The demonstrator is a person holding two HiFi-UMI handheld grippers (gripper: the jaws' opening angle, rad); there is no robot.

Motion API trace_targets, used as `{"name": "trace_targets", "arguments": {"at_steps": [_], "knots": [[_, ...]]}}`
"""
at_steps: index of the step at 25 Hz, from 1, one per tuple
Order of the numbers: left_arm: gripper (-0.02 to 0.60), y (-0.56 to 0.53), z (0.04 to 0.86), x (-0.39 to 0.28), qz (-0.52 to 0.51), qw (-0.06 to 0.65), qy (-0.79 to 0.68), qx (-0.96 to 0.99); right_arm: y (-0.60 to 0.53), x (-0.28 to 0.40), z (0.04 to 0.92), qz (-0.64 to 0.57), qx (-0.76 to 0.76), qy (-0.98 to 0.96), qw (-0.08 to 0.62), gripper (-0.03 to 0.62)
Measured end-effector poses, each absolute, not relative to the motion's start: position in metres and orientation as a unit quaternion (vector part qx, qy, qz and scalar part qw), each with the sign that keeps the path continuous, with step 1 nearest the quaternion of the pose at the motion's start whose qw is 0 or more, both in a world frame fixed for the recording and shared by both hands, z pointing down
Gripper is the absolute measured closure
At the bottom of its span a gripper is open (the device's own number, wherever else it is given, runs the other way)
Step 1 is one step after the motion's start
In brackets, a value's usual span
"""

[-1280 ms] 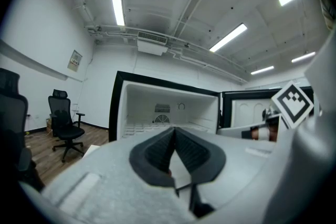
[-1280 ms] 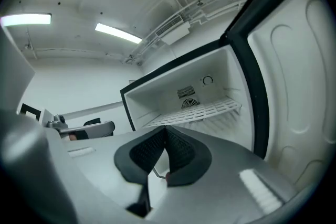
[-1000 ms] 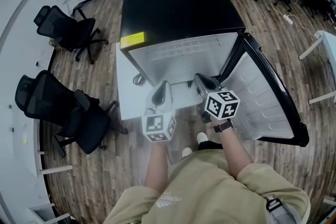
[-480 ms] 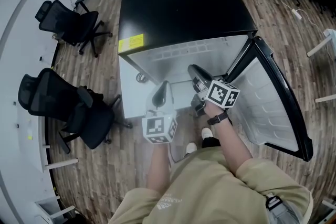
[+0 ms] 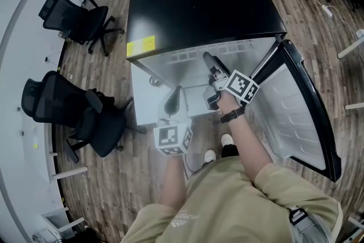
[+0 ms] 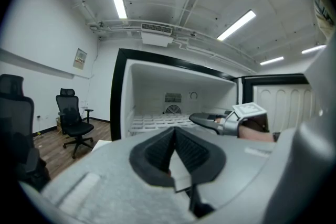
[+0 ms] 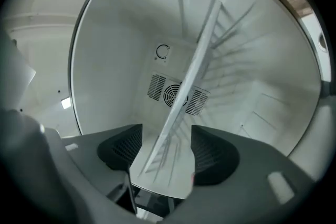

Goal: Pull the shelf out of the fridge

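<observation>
Nearest the person, the grey left gripper (image 6: pixel 175 131) hung just outside the open black fridge with white lining (image 5: pixel 199 3), its jaws pressed together on nothing. Beyond it, the grey right gripper (image 7: pixel 167 134) reached into the cavity, rolled over; its jaws had just been opening and stood wide, the white wire shelf (image 7: pixel 190 60) passing unclamped between them. The shelf lay inside the fridge, running back towards the round fan grille (image 7: pixel 173 93) in the rear wall.

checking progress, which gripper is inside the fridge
The right gripper: its jaws have just been opening, with the shelf edge-on between them. The left gripper is outside the fridge.
</observation>
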State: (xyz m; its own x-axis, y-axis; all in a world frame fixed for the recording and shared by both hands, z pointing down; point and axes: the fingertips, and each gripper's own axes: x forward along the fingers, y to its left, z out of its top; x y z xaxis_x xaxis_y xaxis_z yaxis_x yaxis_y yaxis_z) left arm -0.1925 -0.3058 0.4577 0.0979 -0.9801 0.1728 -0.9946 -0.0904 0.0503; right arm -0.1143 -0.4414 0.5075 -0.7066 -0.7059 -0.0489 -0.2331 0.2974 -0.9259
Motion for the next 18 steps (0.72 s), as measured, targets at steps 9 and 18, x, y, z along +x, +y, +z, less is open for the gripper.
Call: {"name": "trace_targets", "arguments": {"at_steps": [9, 18], "knots": [[0.58, -0.312, 0.45, -0.195, 0.032, 0.085, -0.674, 0.733, -0.481, -0.105, 0.516, -0.568, -0.293, 0.693, 0.333, 0.31], [0.58, -0.307, 0.449, -0.206, 0.035, 0.09, -0.683, 0.724, -0.503, -0.115, 0.512, -0.586, -0.291, 0.664, 0.362, 0.344]]}}
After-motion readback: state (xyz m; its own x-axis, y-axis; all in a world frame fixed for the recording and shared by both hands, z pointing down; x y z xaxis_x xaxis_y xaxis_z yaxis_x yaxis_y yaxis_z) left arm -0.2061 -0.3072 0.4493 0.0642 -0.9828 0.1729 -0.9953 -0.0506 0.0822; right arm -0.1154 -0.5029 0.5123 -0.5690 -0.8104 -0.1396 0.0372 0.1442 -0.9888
